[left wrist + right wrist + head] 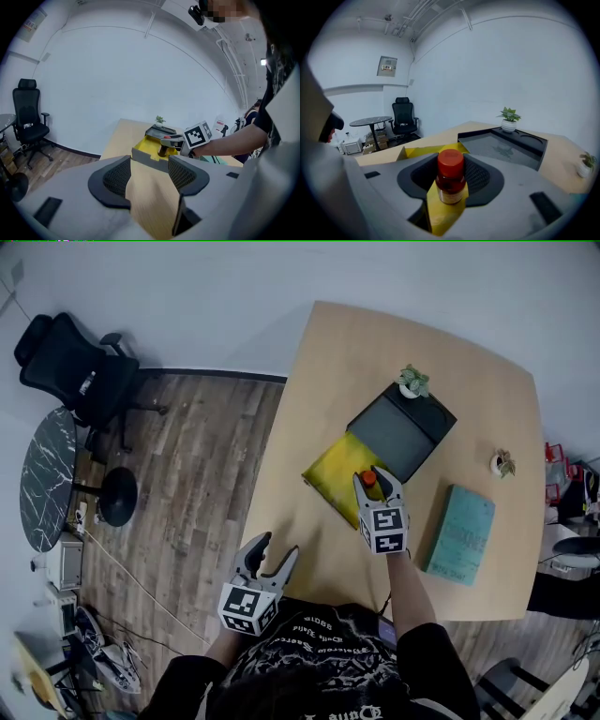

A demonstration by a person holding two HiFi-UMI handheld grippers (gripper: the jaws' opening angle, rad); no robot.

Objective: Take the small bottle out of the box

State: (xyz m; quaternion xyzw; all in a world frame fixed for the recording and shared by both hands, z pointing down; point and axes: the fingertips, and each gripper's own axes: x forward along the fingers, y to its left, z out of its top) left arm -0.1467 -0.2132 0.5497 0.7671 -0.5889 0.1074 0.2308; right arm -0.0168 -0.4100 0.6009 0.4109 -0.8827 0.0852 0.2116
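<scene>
The small bottle [368, 478], amber with a red cap, stands upright in the open yellow box [333, 470] in the middle of the wooden table. My right gripper [372, 474] reaches into the box. In the right gripper view the bottle [451, 180] fills the gap between the two dark pads, and the right gripper [450, 174] is shut on it. The left gripper view shows the same grip on the bottle [163, 150] from the side. My left gripper [277, 546] hovers open at the table's near edge with nothing between its fingers [117, 178].
The box's dark grey lid [401, 432] lies behind it, with a potted plant [412, 382] at its far corner. A teal book [459, 533] and a small plant [502, 463] sit to the right. An office chair [80, 371] and a round marble table [47, 474] stand on the floor at the left.
</scene>
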